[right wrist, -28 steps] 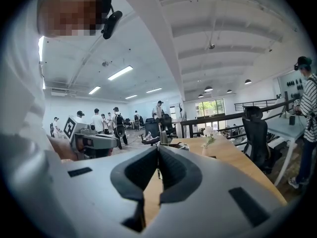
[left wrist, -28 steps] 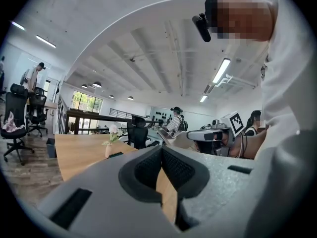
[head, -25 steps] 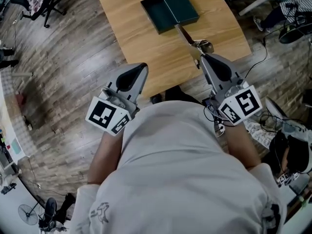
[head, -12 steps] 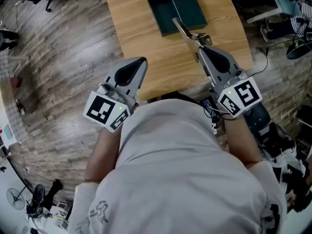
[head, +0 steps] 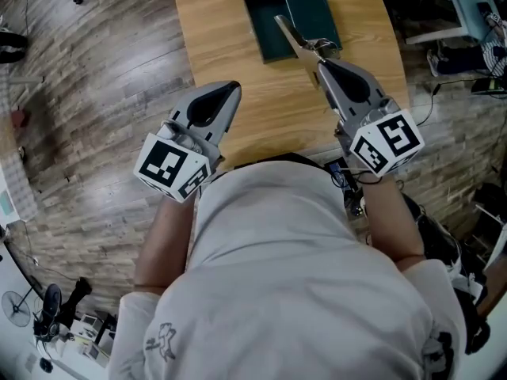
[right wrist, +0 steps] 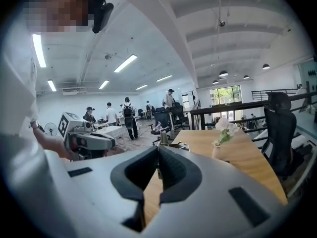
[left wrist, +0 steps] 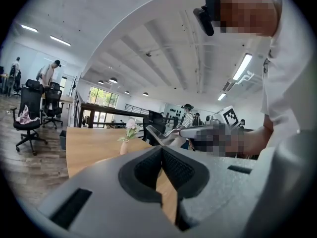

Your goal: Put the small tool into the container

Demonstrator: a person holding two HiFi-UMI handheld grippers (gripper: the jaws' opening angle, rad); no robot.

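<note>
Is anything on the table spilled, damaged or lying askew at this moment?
Nothing stands out. The container lies open and flat on the table, nothing spilled around it. The small tool is clamped in the right gripper, pointing at the container as the task needs. The left gripper is shut and empty.

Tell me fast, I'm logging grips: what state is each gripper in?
Left gripper: closed, empty.
Right gripper: closed on the small tool.

The right gripper [right wrist: 158, 149] presses its jaws together on the small tool [right wrist: 163, 137] — a grey sliver past the tips. Beyond, a flower vase [right wrist: 217, 151] stands on the wooden table [right wrist: 247, 157].
</note>
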